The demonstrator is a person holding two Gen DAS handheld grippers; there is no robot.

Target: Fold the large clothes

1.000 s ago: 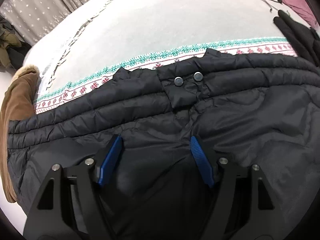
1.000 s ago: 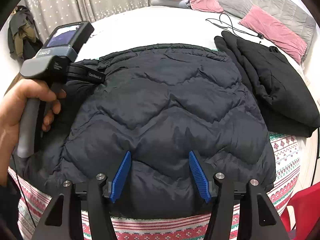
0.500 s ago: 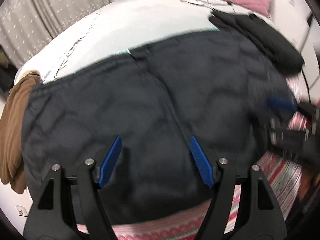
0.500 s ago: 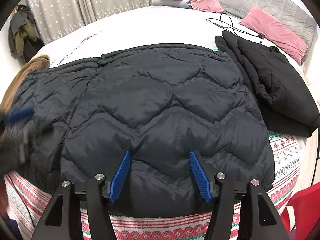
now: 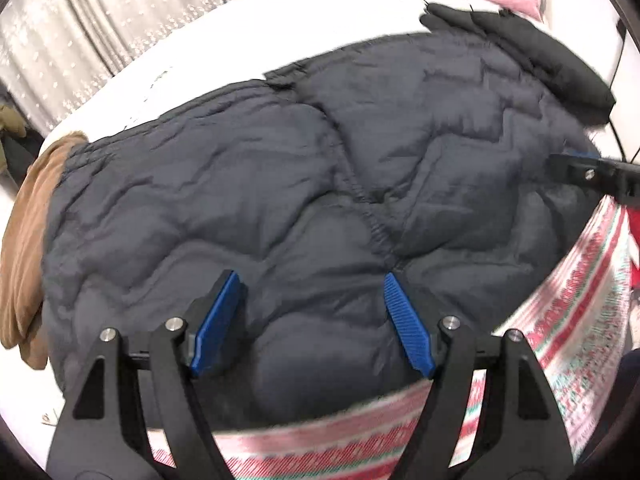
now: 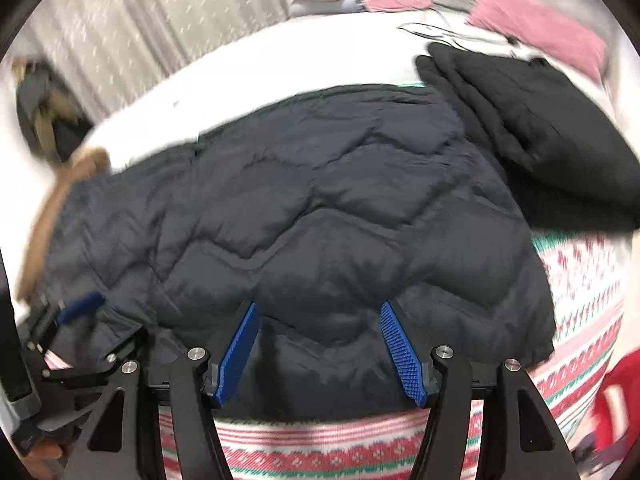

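While both views are smeared by motion blur, the bed (image 5: 280, 32) shows as the largest thing, its white cover stretching far ahead of both grippers to the curtain (image 5: 92, 28) beyond. Nearer, a blanket (image 6: 320, 448) with red, white and green bands runs just under and to the right of the fingers in each view.

On it lies the jacket (image 5: 248, 208) — dark, quilted in zigzag seams, spread flat and filling the ground straight ahead of both grippers. Its near hem lies between the fingers of each. Ahead and to the right of the jacket, touching its far right edge, sits a folded black garment (image 6: 552, 148). To the left, a brown garment (image 5: 24, 240) lies against the jacket's left edge. Far ahead on the right lie pink pillows (image 6: 536, 36), with a thin black cable (image 6: 436, 34) just before them.

The left gripper (image 5: 310, 320) has its blue pads wide apart, holding nothing. The right gripper (image 6: 320, 348) is likewise spread, nothing between its pads. Whether either touches the jacket I cannot tell — the blur hides it. From the right wrist, the left gripper shows low at the left, over the jacket's near left corner.
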